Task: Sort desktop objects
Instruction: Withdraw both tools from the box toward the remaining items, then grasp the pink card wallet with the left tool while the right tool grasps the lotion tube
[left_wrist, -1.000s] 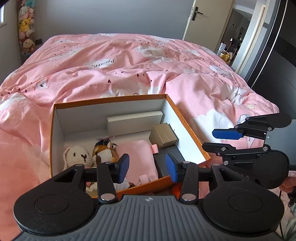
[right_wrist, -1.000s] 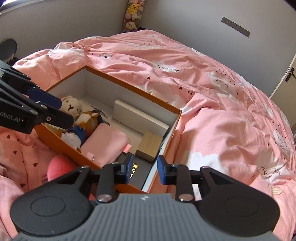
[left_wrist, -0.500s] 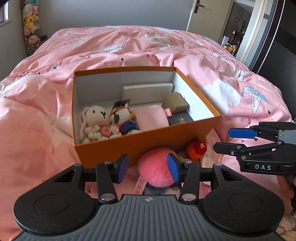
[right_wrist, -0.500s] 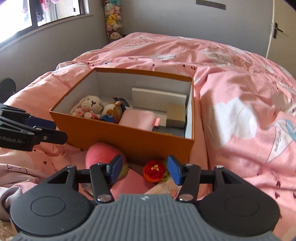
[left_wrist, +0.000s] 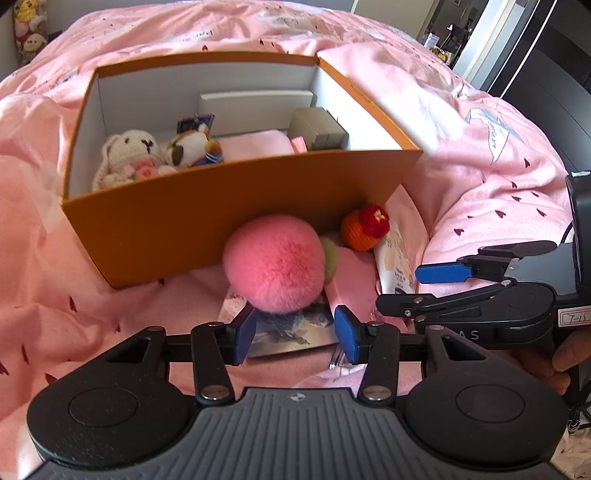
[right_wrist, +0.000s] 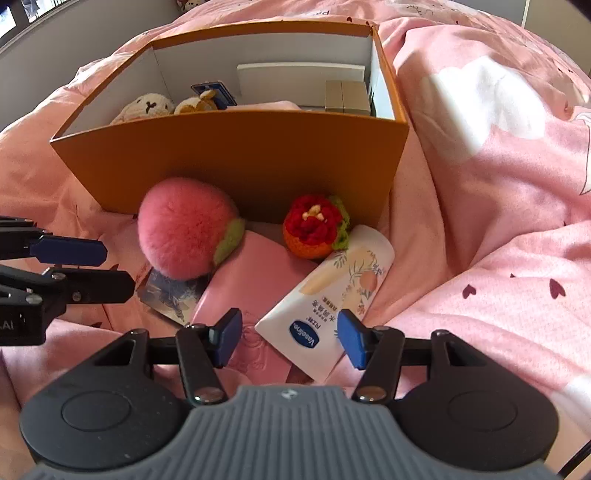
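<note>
Both tools hang released over a pink bed, holding nothing. The left tool sits just before a pink pom-pom, which rests on a card against the orange box. The right tool straddles the lower end of a lotion tube, beside a pink case and a crocheted fruit. Two plush toys lie inside the box.

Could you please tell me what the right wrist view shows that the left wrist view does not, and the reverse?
Only the right wrist view shows the Vaseline tube whole, with its logo, between the open right gripper fingers. Only the left wrist view shows the doorway and the plush shelf. Both show the orange box, pink plush peach, crocheted orange and picture card.
</note>
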